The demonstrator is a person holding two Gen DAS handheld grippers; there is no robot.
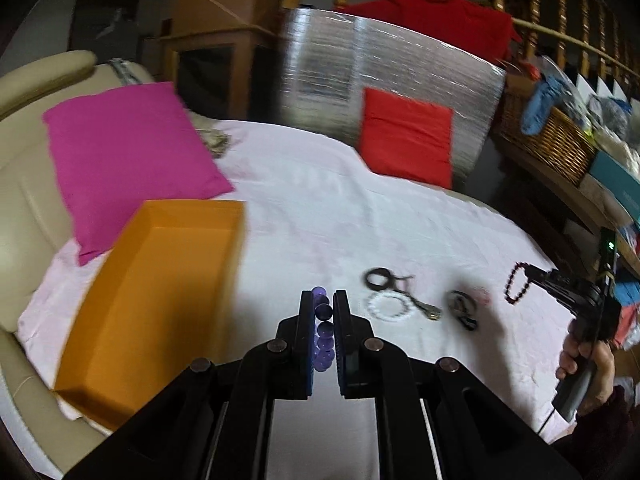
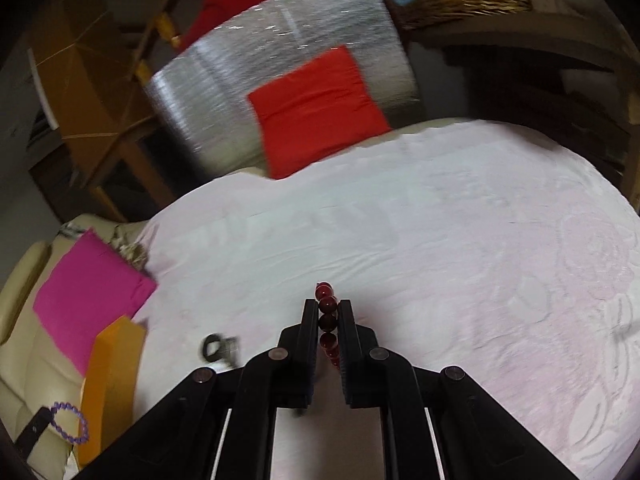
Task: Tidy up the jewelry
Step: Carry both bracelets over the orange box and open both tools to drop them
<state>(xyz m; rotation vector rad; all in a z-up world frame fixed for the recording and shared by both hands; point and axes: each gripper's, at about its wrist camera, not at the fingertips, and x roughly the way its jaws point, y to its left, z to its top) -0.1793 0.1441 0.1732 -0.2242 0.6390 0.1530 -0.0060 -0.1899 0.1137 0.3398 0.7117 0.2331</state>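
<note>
My left gripper [image 1: 324, 300] is shut on a purple bead bracelet [image 1: 323, 330], held above the white cloth just right of the open orange box [image 1: 160, 292]. My right gripper [image 2: 328, 308] is shut on a dark red bead bracelet [image 2: 328, 328]; in the left wrist view this bracelet [image 1: 516, 284] hangs from the gripper at the far right. On the cloth lie a black ring bracelet [image 1: 380, 278], a white bead bracelet [image 1: 390, 306], a key-like pendant [image 1: 424, 308] and a dark bracelet [image 1: 462, 304]. The purple bracelet [image 2: 70, 422] and the box [image 2: 112, 380] show at lower left in the right wrist view.
A pink cushion [image 1: 128, 160] lies behind the box on the beige sofa [image 1: 24, 200]. A red cushion [image 1: 406, 138] leans on a silver foil panel [image 1: 380, 64]. A wicker basket [image 1: 548, 140] stands on a shelf at right. A white cloth [image 2: 440, 240] covers the seat.
</note>
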